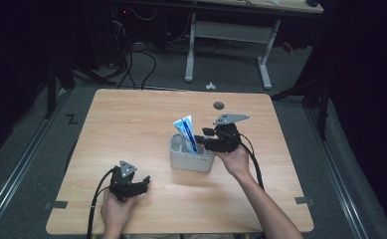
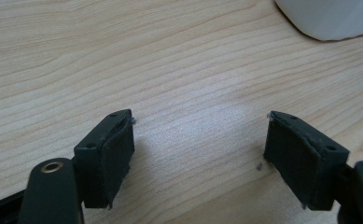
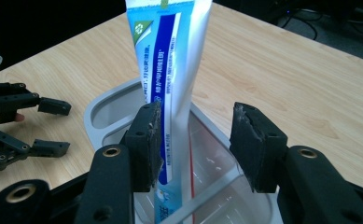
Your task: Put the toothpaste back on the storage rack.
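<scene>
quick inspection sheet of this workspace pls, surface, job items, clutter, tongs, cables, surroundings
surface: wooden table, round grommet hole near the far edge
job's things: toothpaste tube standing tilted in the grey holder
clutter: nothing seen
grippers: right tongs open around the tube, far pad clear, near pad close beside it; left tongs open, nothing between them
cables: one trails from each gripper; more lie on the floor beyond the table
surroundings: dark room, white desk frame behind
</scene>
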Tool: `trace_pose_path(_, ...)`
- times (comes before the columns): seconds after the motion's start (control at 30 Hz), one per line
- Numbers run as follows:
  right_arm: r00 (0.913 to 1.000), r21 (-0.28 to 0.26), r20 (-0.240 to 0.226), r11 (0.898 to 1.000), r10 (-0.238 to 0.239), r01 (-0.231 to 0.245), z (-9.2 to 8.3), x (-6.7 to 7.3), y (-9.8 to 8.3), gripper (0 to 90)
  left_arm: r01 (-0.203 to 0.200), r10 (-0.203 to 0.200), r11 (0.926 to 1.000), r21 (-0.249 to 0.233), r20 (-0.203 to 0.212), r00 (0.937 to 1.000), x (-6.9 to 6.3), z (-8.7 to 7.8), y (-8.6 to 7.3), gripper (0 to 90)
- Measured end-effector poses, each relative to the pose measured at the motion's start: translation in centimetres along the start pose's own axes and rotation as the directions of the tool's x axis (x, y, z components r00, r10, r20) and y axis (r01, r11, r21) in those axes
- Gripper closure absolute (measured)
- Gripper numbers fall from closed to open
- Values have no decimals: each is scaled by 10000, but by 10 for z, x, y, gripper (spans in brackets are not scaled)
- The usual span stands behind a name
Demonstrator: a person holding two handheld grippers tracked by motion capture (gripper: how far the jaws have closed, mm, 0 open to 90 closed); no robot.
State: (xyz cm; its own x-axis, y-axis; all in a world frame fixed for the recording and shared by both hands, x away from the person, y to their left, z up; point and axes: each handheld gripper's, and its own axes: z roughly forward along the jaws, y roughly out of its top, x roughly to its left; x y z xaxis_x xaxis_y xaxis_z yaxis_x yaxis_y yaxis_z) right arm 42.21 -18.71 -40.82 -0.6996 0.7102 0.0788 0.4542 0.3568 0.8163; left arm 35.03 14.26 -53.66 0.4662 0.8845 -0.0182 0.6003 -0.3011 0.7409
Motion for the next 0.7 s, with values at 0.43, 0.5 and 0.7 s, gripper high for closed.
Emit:
trace_pose_path(0.43,9987,-524,168,9975,489,-480,-20,-11,-5,530,-1,1,10000,-1,-1,10000,0,0,0,244)
trace_pose_path(0.5,9983,-744,402,9965,419,-389,-24,-12,-6,546,-27,27,10000,9,-24,10000,0,0,0,243)
trace_pose_path(0.7,9977,-964,454,9943,511,-465,-34,-15,-11,548,-26,26,10000,13,-18,10000,0,0,0,243)
